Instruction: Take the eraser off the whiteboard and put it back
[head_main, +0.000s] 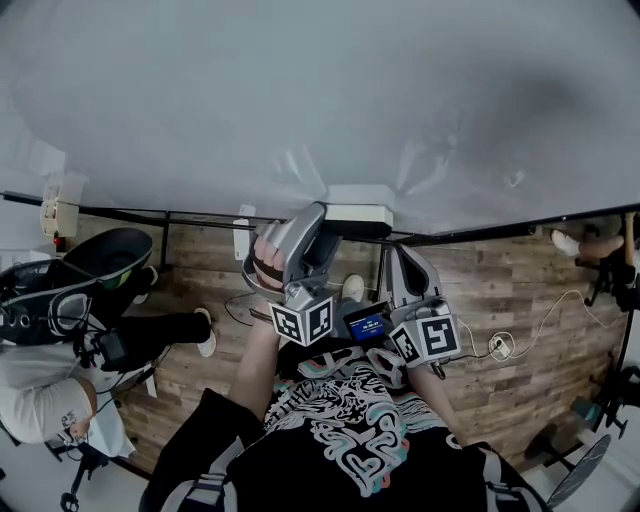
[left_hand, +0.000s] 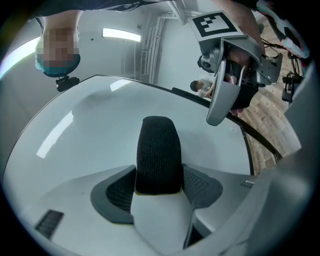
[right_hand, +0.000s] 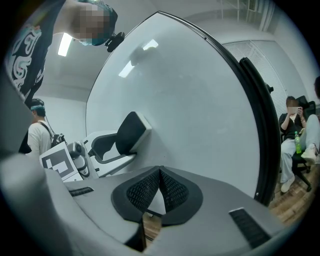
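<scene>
Your left gripper (left_hand: 159, 176) is clamped on the black felt eraser with white back (left_hand: 158, 150) at the glossy white whiteboard (left_hand: 85, 135). Your right gripper (right_hand: 159, 172), at its 1 o'clock, has its jaws together.

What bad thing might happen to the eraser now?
1. The left gripper seems to pinch only the near end of the eraser. Most of it sticks out toward the whiteboard, so it might tip or slip out and drop.
2. The right gripper, shut and empty, is close beside the left one. They might bump, which could knock the eraser loose.
</scene>
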